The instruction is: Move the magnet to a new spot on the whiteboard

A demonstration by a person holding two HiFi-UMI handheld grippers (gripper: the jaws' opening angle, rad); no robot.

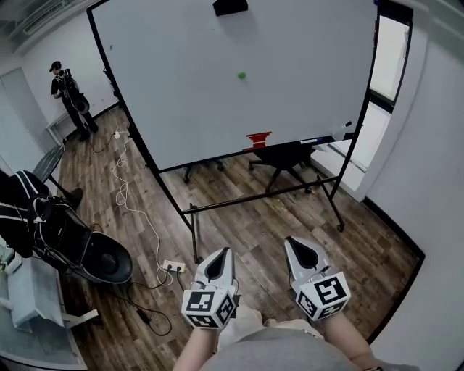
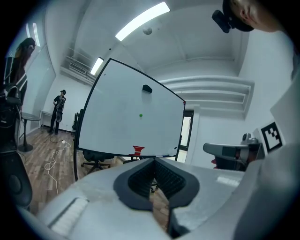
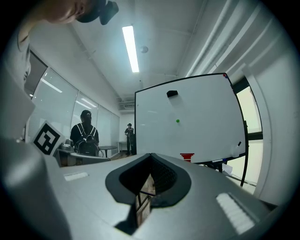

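Note:
A small green magnet sticks near the middle of the big whiteboard, which stands on a black rolling frame across the room. The left gripper view also catches the magnet, and so does the right gripper view, as a green dot. My left gripper and right gripper are held side by side close to my body, far short of the board. Both point toward the board. Their jaws are closed tip to tip with nothing between them, as the left gripper and right gripper show in their own views.
A black eraser sits high on the board and a red item on its tray. Behind the board stands an office chair. White cables and a power strip lie on the wooden floor at left, beside a black seat. A person stands far left.

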